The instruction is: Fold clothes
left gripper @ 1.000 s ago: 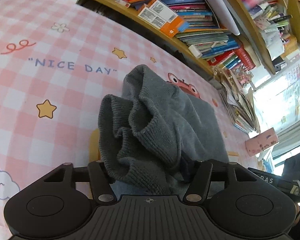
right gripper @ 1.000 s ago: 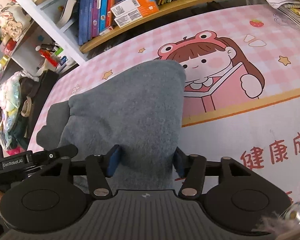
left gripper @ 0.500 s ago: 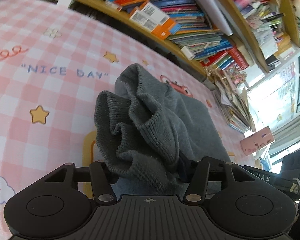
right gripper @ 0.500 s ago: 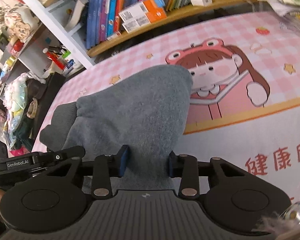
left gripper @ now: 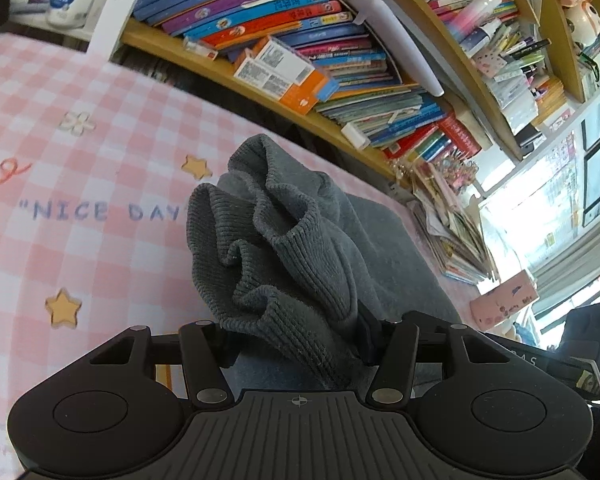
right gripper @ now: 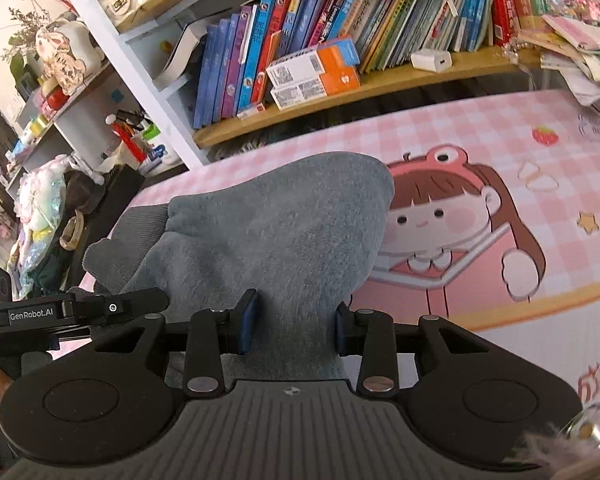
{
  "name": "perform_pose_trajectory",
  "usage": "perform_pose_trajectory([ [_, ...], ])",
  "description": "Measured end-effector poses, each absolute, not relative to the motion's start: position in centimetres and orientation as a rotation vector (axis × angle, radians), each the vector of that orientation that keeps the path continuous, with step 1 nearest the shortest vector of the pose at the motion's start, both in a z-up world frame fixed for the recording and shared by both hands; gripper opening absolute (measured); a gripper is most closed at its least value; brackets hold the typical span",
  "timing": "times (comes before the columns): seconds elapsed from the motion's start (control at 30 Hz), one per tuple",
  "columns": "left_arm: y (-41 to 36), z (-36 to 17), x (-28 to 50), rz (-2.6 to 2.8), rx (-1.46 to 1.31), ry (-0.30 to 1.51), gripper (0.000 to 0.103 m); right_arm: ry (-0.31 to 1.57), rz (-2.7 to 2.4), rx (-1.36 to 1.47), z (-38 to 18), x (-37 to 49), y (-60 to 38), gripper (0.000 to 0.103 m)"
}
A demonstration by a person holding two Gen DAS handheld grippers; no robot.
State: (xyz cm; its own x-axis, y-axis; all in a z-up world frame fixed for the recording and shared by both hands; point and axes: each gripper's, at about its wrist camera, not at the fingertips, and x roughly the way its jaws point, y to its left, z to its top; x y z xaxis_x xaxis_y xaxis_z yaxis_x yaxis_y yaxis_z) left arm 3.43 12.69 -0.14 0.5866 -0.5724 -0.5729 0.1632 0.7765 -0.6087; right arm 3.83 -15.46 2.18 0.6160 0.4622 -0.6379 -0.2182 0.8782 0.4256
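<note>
The grey garment (right gripper: 276,232) is bunched between my two tongs, lifted over the pink checked mat (right gripper: 480,152), its far end drooping beside the cartoon girl (right gripper: 452,224) printed there. My left gripper (left gripper: 296,340) is clamped on the ribbed hem (left gripper: 268,264), which bunches in folds just right of the "NICE DAY" lettering (left gripper: 100,212) on the mat. My right gripper (right gripper: 292,328) pinches a narrow neck of the fleecy cloth between its blue pads (right gripper: 247,326). Beyond the cartoon girl, past the mat's far edge, stands a wooden shelf (right gripper: 380,84) packed with books.
</note>
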Motion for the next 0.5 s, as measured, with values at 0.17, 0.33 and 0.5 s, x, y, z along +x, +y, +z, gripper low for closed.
perform_pose_trajectory([
  [0.17, 12.6, 0.2, 5.8, -0.457, -0.534, 0.835, 0.053, 0.808, 0.403, 0.310, 2.6, 6.3, -15.6, 0.033],
  [0.33, 12.3, 0.5, 9.2, -0.464, -0.519, 0.825, 0.053, 0.801, 0.401, 0.305, 2.6, 9.4, -15.9, 0.034],
  [0.5, 11.9, 0.3, 12.5, -0.466, -0.512, 0.823, 0.053, 0.797, 0.396, 0.300, 2.4, 13.0, -16.2, 0.034],
])
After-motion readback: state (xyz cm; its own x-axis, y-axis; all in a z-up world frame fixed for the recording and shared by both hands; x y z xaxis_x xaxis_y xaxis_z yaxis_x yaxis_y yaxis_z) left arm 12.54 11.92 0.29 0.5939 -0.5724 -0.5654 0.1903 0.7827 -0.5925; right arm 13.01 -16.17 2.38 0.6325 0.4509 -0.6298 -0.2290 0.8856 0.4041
